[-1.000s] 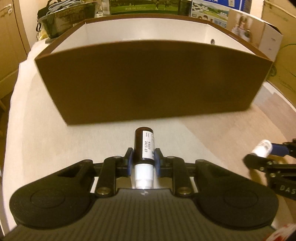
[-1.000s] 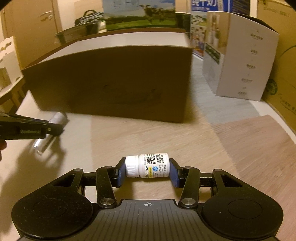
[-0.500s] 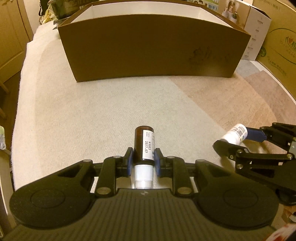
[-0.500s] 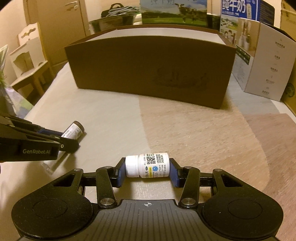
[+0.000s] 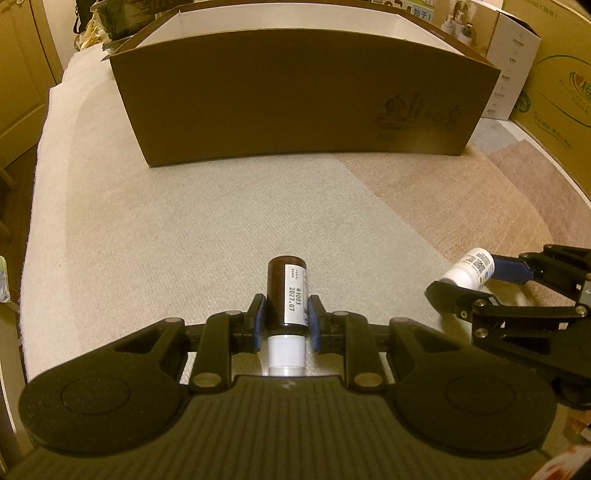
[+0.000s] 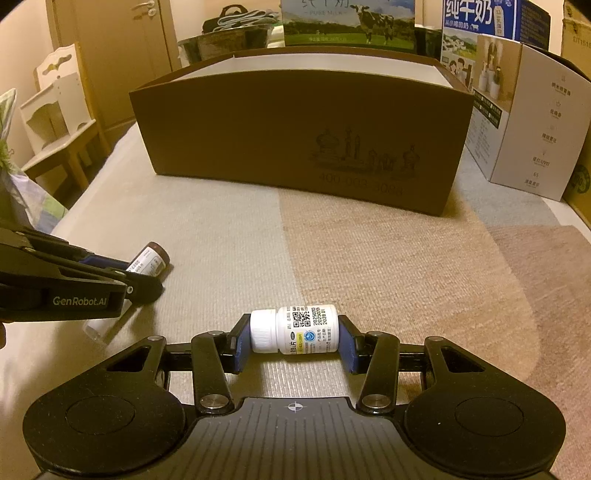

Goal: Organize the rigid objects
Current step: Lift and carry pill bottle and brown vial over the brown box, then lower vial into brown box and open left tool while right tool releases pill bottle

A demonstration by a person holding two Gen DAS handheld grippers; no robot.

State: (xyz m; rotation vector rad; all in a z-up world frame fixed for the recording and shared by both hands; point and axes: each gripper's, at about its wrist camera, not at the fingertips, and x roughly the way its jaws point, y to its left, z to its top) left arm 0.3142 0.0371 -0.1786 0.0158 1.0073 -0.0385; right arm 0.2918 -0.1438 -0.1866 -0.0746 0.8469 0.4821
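My left gripper (image 5: 286, 317) is shut on a brown glass bottle (image 5: 287, 295) with a white cap, its base pointing forward, low over the cloth. My right gripper (image 6: 293, 338) is shut on a white pill bottle (image 6: 295, 328), held sideways by its cap and base. Each gripper shows in the other view: the right gripper (image 5: 476, 277) with the white bottle (image 5: 469, 271) at the right, the left gripper (image 6: 144, 273) with the brown bottle (image 6: 149, 258) at the left. A large open brown cardboard box (image 5: 306, 99) stands ahead, some way off; it also shows in the right wrist view (image 6: 295, 136).
The surface is a pale cloth (image 5: 166, 229) with a tan patch on the right (image 6: 406, 266). A white printed carton (image 6: 524, 122) and milk cartons (image 6: 351, 22) stand right of and behind the box. A small white chair (image 6: 59, 122) stands off the left edge.
Both grippers have pulled back from the brown box and dropped lower, still holding their bottles. The box now looks smaller and farther away.
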